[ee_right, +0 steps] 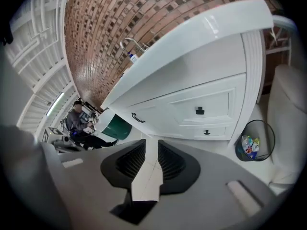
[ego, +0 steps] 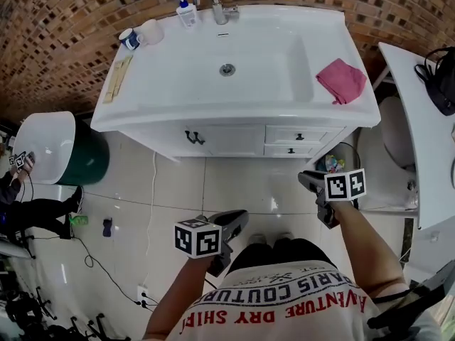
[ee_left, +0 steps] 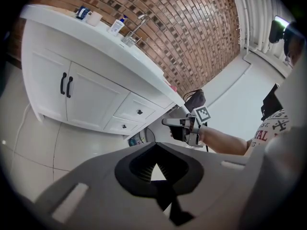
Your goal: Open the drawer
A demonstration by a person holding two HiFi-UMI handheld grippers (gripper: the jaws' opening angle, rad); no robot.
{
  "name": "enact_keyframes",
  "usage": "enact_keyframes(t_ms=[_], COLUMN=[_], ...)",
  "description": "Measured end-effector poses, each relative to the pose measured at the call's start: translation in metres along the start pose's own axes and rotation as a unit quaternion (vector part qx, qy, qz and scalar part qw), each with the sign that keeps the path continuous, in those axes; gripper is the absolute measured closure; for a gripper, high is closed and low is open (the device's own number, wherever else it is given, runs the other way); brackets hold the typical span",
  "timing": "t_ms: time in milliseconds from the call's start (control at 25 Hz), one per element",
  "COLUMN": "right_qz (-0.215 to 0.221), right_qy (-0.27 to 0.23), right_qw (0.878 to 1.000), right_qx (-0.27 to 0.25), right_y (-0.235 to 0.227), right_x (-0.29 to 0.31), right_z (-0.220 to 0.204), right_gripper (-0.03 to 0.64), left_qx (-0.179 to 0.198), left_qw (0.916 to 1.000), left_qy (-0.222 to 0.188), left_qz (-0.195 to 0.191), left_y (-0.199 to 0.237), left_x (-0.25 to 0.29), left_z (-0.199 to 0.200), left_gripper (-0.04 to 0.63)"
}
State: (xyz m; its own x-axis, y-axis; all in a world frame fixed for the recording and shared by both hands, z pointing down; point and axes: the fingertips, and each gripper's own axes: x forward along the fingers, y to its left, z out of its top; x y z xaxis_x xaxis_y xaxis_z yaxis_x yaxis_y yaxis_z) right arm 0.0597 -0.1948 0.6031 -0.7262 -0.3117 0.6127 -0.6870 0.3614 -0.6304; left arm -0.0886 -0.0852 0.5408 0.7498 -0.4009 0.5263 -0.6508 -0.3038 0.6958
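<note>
A white vanity (ego: 234, 130) stands ahead, with two small drawers at its front right. The upper drawer (ego: 299, 135) (ee_right: 200, 110) and the lower drawer (ego: 290, 150) (ee_right: 206, 132) both sit flush, each with a dark knob. My right gripper (ego: 308, 180) (ee_right: 151, 147) hangs below and in front of them, clear of the vanity, open with only floor showing between its jaws. My left gripper (ego: 238, 220) (ee_left: 154, 146) is lower and further left, its jaw tips together and holding nothing. The left gripper view shows the drawers (ee_left: 139, 111) and the right gripper (ee_left: 169, 122).
Two cabinet doors with black handles (ego: 193, 138) are left of the drawers. On the sink top lie a pink cloth (ego: 341, 80), a soap bottle (ego: 186, 11) and cups (ego: 141, 34). A wire waste bin (ee_right: 254, 145) stands right of the vanity, a green bin (ego: 87, 158) left. A person (ego: 21, 190) sits far left.
</note>
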Motion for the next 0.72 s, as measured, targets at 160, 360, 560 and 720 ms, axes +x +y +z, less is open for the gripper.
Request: enact_keyframes(t_ms=[160, 360, 560, 720], right_qz=[-0.049, -0.134, -0.189, -0.199], right_qy=[-0.034, -0.078, -0.082, -0.094], right_qw=[0.998, 0.988, 0.978, 0.975], right_qx=[-0.013, -0.013, -0.027, -0.026], right_y=[-0.048, -0.114, -0.155, -0.169], right_x=[0.031, 0.065, 0.097, 0.115], right_z=[0.018, 0.043, 0.050, 0.061], right_gripper=[0.506, 0.483, 0.469, 0.468], left_qx=[-0.006, -0.012, -0.024, -0.032], left_qw=[0.9998, 0.9994, 0.9985, 0.9969], left_qy=[-0.014, -0.025, -0.038, -0.053], left_qz=[0.013, 0.019, 0.032, 0.048], left_y=[0.032, 0.058, 0.075, 0.091], left_x=[0.015, 0.023, 0.016, 0.007], left_z=[-0.009, -0.021, -0.025, -0.023], left_gripper=[0.603, 0.603, 0.603, 0.603])
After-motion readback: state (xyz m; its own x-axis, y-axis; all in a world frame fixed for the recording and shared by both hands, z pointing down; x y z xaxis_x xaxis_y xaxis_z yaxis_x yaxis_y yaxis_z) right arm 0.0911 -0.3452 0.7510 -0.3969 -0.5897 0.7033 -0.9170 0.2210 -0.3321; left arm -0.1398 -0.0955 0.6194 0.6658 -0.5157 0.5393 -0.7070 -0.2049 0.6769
